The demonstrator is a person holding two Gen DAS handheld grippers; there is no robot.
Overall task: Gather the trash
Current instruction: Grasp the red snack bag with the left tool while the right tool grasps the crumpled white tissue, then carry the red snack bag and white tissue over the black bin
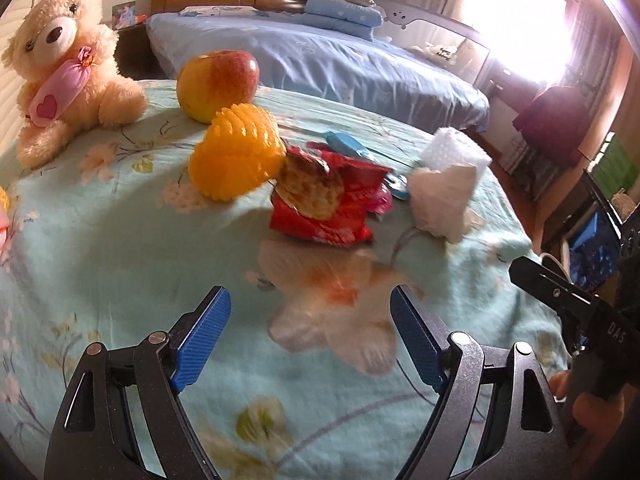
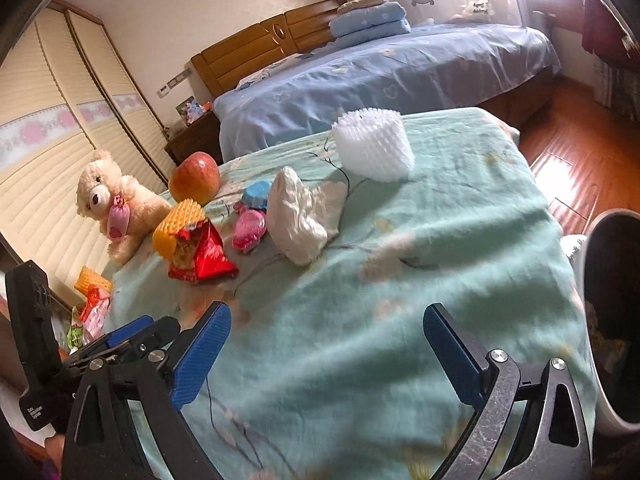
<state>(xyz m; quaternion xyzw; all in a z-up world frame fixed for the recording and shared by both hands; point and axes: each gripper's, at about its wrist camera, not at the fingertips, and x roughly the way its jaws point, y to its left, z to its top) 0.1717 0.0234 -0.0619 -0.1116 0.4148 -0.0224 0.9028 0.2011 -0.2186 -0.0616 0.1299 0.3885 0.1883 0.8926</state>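
Both the left gripper (image 1: 310, 336) and right gripper (image 2: 326, 354) hung wide and empty over the bedspread (image 2: 460, 208), presumably readied for the red wrapper (image 1: 332, 204).

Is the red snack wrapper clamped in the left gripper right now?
No. The red snack wrapper lies on the green bedspread, well ahead of the left gripper, whose jaws stand open and empty.

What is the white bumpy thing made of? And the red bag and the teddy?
The white bumpy thing looks like soft foam netting, matte, with a nubby mesh surface, likely a fruit sleeve. The red bag seems to be thin plastic or foil film, since it is glossy and crinkled. The teddy looks like plush fabric with fluffy cream fur.
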